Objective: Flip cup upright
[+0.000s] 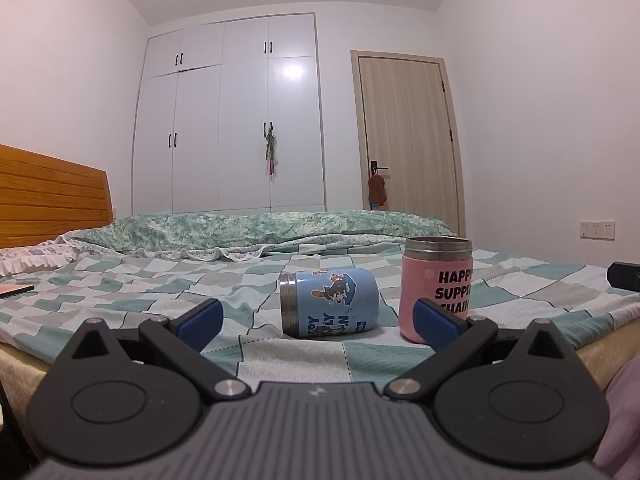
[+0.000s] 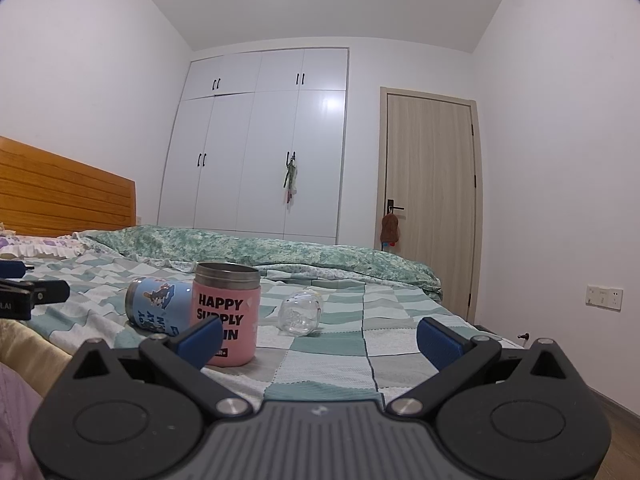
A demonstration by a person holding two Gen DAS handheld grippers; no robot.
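Left hand-held gripper (image 1: 318,322): jaws spread wide, nothing between the blue pads (image 1: 202,320), low over the near edge of the bed (image 1: 120,288).

Blue cup (image 1: 330,303) lies on its side on the checked green-and-white bedspread, straight ahead of the left hand-held gripper and framed between its fingers, not touched by either. Steel rim faces left. Cartoon print on the wall; lettering sideways, only fragments readable ("OY", "AY"). A small label near the base is too small to read.

Pink cup (image 1: 436,292) stands upright just right of the blue cup, steel rim up, a little apart from it. Black text: "HAPPY SUPPLY CHAIN", partly masked by the right pad in the left wrist view.

Right hand-held gripper (image 2: 318,336): also wide, holding nothing. From it, the pink cup (image 2: 226,312) sits ahead and left, behind its left pad; a scrap of small print low on the cup ends in "R+". The blue cup (image 2: 158,306) lies beyond that, further left. A clear glass jar (image 2: 300,312) lies on its side ahead, between the fingers but well beyond them.

Far left in the right wrist view, the other gripper's body shows the letters "LAI".
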